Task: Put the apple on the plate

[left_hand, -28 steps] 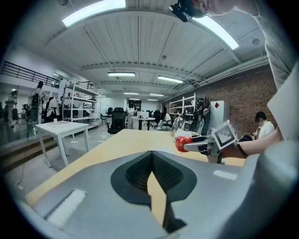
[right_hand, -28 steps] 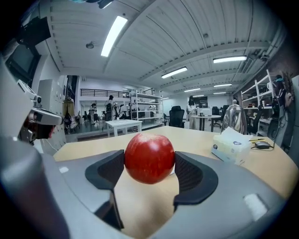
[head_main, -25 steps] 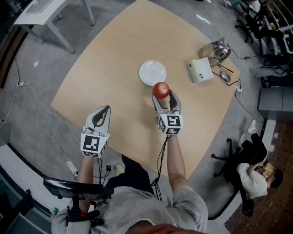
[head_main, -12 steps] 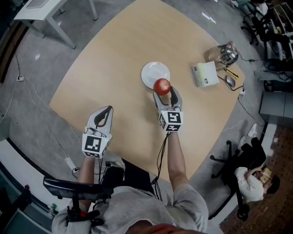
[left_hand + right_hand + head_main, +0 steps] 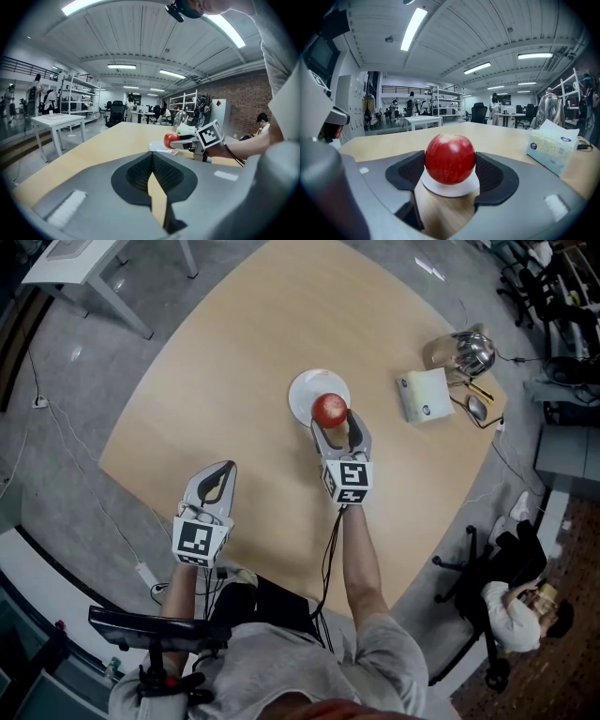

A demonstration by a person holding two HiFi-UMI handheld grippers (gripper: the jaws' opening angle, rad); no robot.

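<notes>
My right gripper point(image 5: 335, 424) grasps the red apple point(image 5: 450, 158) between both pads. The apple is over the white plate point(image 5: 302, 390), on its 5 o'clock part; I cannot tell if it touches the plate. My left gripper point(image 5: 152, 171) is clenched on nothing, at 7 o'clock from the plate, near the edge of the table point(image 5: 234, 352).

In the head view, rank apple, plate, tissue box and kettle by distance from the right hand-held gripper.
1. Round red apple, in its jaws.
2. Round white plate, just beyond.
3. Pale rectangular tissue box, right.
4. Shiny metal kettle, far right.
</notes>
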